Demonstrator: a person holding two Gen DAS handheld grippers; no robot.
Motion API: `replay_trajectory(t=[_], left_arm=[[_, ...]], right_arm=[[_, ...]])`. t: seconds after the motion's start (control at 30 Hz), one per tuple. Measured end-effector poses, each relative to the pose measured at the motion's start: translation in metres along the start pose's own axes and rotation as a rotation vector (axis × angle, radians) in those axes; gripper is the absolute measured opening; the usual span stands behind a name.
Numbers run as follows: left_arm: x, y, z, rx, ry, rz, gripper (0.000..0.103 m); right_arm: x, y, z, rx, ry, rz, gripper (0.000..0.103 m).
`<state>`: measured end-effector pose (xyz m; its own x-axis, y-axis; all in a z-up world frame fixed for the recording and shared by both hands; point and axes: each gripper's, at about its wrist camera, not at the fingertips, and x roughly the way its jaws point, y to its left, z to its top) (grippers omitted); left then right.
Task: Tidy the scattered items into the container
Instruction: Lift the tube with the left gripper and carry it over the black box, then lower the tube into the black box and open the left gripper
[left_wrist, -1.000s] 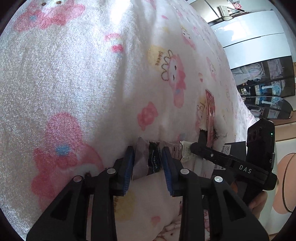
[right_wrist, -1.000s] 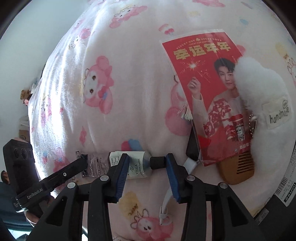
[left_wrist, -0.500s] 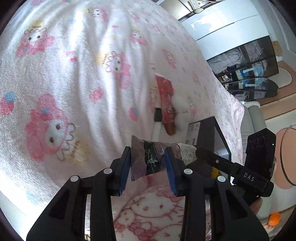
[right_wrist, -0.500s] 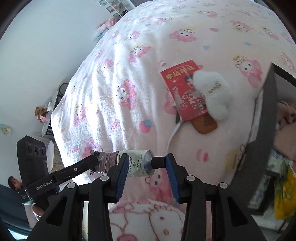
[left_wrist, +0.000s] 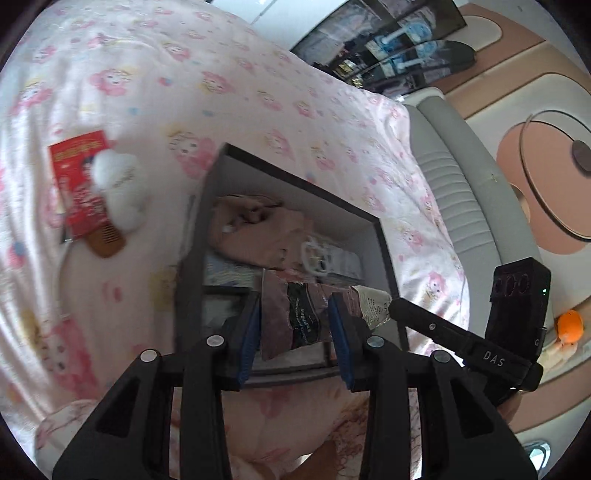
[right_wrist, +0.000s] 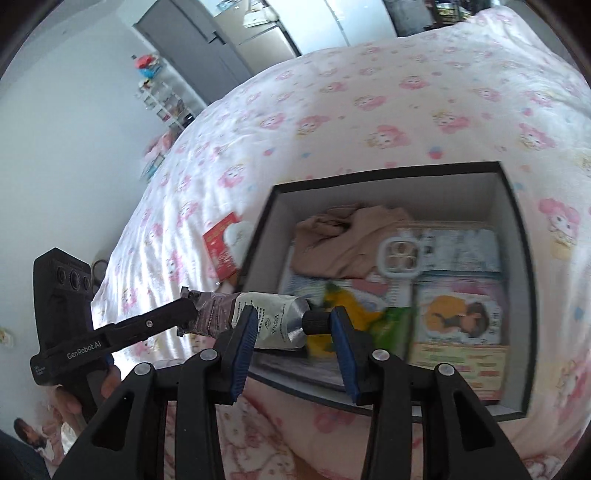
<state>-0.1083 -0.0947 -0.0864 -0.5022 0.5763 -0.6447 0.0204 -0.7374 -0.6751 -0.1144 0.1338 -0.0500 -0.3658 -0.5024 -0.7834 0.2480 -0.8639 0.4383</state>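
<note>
Tube clamped at both ends, left gripper and right gripper; best lowered level into box, released together

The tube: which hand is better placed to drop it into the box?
Right, probably: the right gripper holds the tube by its cap end above the box and its open inside, while the left gripper pinches the tail end nearer the wall.

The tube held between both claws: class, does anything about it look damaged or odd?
Yes. The tube is badly crumpled and flattened at its tail end, where the left claw grips it; the right claw holds the cap end. It hangs over the open box.
</note>
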Motion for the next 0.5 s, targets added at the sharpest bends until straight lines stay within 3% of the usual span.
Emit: replay_trajectory(t=[0.07,0.23,0.37,0.5], left_arm=[[0.031,-0.016,0.006,0.027,0.033,-0.01,0.035],[0.094,-0.04,0.015,0.084,0.114,0.068,0.039],[0.119,-0.036,0.018,0.105,0.15,0.15,0.043],[0.128,-0.03,0.01,0.154,0.201,0.148,0.049]], right_arm=[[-0.009,-0.03,0.002,0.03,-0.014,-0.035,0.038],[-0.01,-0.088,0.018,0.094,-0.021,-0.084,0.038],[0.018,-0.115,0.025,0.14,-0.03,-0.076,0.038],[0.025,-0.117,0.024,0.129,-0.08,-0.035,0.037]])
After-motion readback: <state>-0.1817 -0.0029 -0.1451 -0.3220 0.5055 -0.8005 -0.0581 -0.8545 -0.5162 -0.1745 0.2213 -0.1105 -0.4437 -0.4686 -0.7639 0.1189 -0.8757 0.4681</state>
